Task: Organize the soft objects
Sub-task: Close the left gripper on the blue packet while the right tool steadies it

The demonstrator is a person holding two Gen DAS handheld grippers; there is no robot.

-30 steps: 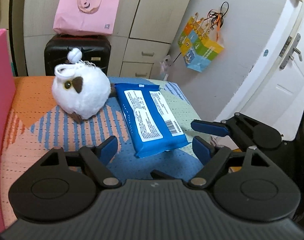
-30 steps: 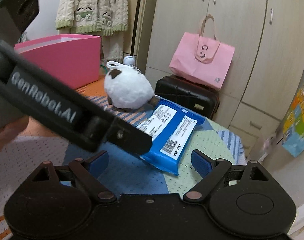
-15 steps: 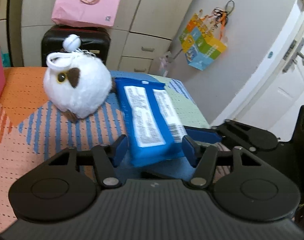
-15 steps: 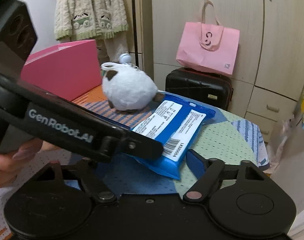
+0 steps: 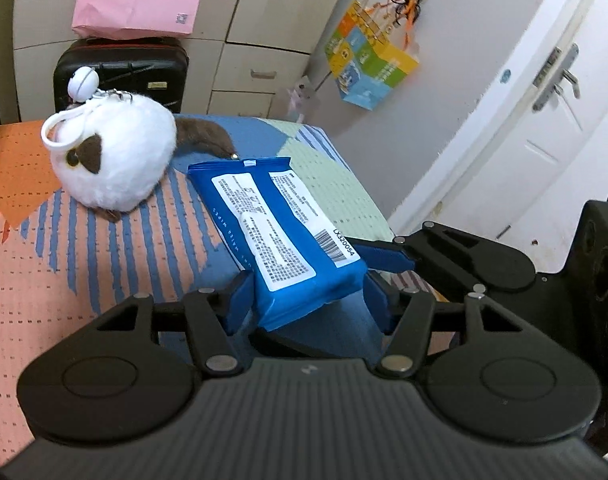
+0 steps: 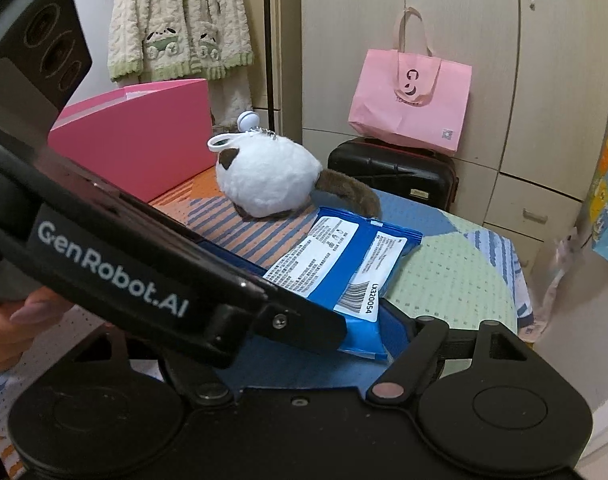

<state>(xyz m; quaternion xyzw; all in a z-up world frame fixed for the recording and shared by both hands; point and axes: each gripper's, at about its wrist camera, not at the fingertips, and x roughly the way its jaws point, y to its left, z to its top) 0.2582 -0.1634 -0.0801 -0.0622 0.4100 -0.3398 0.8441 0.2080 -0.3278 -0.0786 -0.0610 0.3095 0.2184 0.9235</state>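
The blue wipes pack lies on the patterned bedspread, its near end raised off the cloth and sitting between the blue pads of the left gripper. Those jaws have just been closing and now look clamped on the pack's near end, the left pad plainly against its side; the right pad's contact is partly hidden behind the pack's corner, so a firm two-sided grip is likely but not certain. The right gripper stands at the same near end with its jaws apart; one blue pad shows just beside the pack's corner, the other is hidden behind the left tool's arm, and nothing is pinched there.

Just beyond the pack's far end sits the white plush toy, its brown tail nearly touching the wrapper. The pink box stands further left, the likely place for soft things.

To lift well, the left hand would do best to keep the squeeze steady, since the wrapper is slick and the contents yield, and to raise the pack before swinging it left, clearing the plush. The right gripper could support the sagging far half.
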